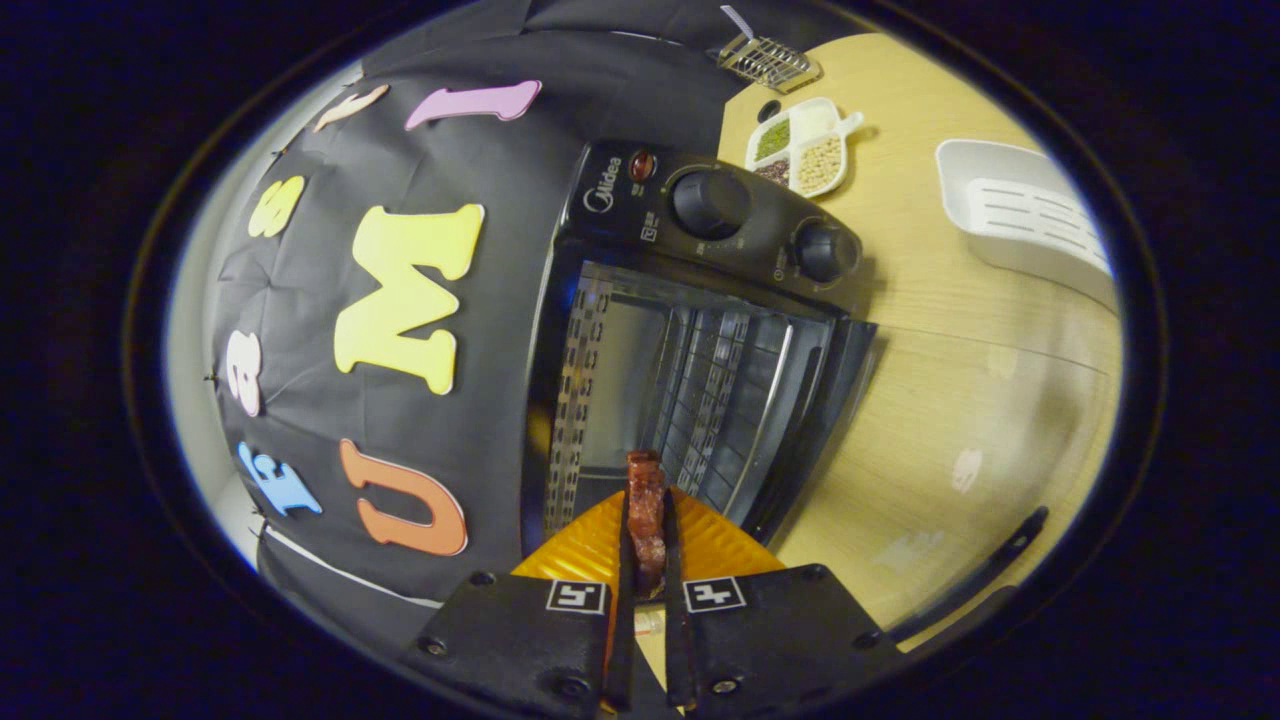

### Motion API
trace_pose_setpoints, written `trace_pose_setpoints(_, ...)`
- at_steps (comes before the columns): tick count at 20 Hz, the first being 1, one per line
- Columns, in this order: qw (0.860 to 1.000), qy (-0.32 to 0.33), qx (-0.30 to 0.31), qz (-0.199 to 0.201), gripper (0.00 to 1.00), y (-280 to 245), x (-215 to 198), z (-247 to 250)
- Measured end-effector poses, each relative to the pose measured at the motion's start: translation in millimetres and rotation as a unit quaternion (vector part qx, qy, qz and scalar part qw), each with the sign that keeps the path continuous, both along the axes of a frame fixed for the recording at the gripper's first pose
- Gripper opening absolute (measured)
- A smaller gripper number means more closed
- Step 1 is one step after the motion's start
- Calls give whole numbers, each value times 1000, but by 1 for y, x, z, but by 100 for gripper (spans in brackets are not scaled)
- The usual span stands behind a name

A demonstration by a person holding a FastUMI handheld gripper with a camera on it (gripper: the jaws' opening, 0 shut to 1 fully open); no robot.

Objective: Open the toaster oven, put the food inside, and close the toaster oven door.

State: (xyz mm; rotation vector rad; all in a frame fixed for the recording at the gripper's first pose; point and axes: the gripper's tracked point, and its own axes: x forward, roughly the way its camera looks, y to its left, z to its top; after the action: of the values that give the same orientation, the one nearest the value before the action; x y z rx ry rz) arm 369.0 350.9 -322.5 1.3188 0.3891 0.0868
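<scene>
Wooden table point(960, 330) carries toaster oven point(700, 330), divided dish point(805, 150) (grains), white tray point(1030, 220).

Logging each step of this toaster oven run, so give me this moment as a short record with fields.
gripper: gripper shut on the piece of food
oven: toaster oven, door open, cavity facing the fingers
food position: just short of the oven opening, not yet inside
table: divided dish of beans and white tray beyond the oven
task stage: door opened; insertion pending

The camera rode on the gripper point(646, 520), rolled sideways, looking forward along its fingers from close range into the open toaster oven point(690, 340), table point(960, 380) beyond.
</scene>
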Motion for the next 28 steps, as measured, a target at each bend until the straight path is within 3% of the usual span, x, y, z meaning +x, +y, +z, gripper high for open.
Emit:
trace_pose_setpoints(5, 999, 10, -43, 8, 15, 18, 39, -28)
trace_pose_setpoints(10, 995, 8, -103, 13, 18, 21, 46, -38)
trace_pose_setpoints(14, 979, 9, -198, 36, 31, 18, 44, -47)
trace_pose_setpoints(16, 962, -2, -267, 51, 36, 16, 43, -47)
trace_pose_setpoints(18, 935, -13, -348, 67, 43, 13, 41, -48)
trace_pose_setpoints(20, 905, -25, -417, 79, 54, 8, 40, -48)
trace_pose_setpoints(23, 870, -44, -484, 80, 81, 4, 33, -40)
trace_pose_setpoints(25, 856, -58, -508, 81, 98, 2, 29, -34)
trace_pose_setpoints(28, 850, -67, -513, 94, 97, 4, 19, -29)
